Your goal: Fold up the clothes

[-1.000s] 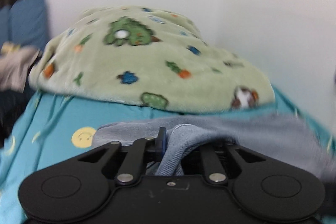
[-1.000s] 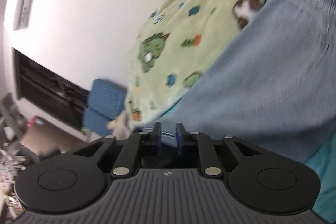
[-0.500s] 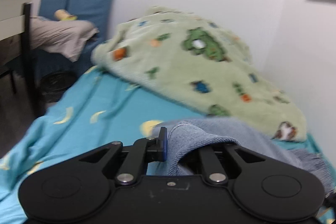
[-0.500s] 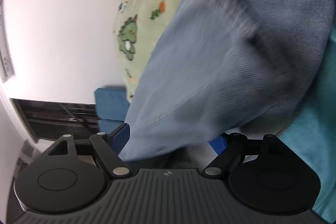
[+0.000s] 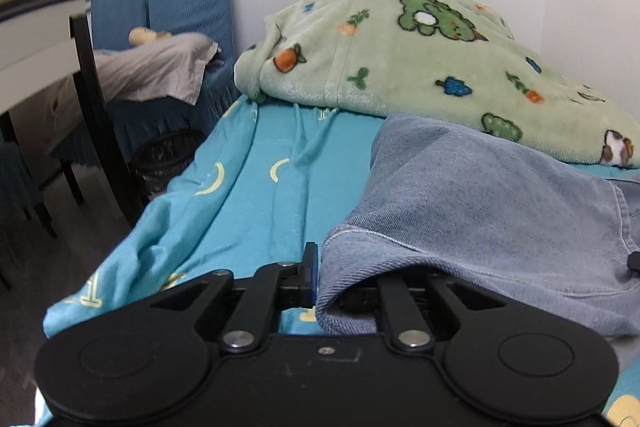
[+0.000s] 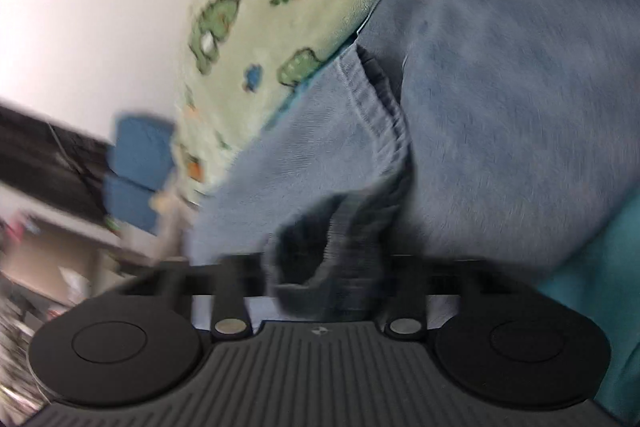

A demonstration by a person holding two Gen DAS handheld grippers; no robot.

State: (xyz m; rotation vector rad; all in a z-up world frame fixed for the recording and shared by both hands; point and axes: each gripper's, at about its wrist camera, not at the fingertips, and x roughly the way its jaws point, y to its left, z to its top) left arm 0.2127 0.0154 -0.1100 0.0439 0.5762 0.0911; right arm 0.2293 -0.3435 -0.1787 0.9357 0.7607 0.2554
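Observation:
A light blue denim garment (image 5: 492, 203) lies on the teal bed sheet (image 5: 256, 195), folded over on itself. My left gripper (image 5: 332, 279) is shut on the garment's near hem; the cloth drapes over and hides its right finger. In the blurred right wrist view the same denim garment (image 6: 500, 75) fills the frame, with a seam and a dark fold draped over my right gripper (image 6: 320, 267). Its jaws stand wide apart and the fingertips are hidden by cloth.
A green fleece blanket (image 5: 420, 55) with cartoon prints is heaped at the head of the bed against the white wall. Left of the bed stand a blue chair (image 5: 176, 15) with grey clothes on it and a dark-legged desk (image 5: 48, 39).
The right gripper has opened from shut and let go of the denim, which now drapes over it. The left gripper has swung left, still holding the hem, and the garment has been folded over.

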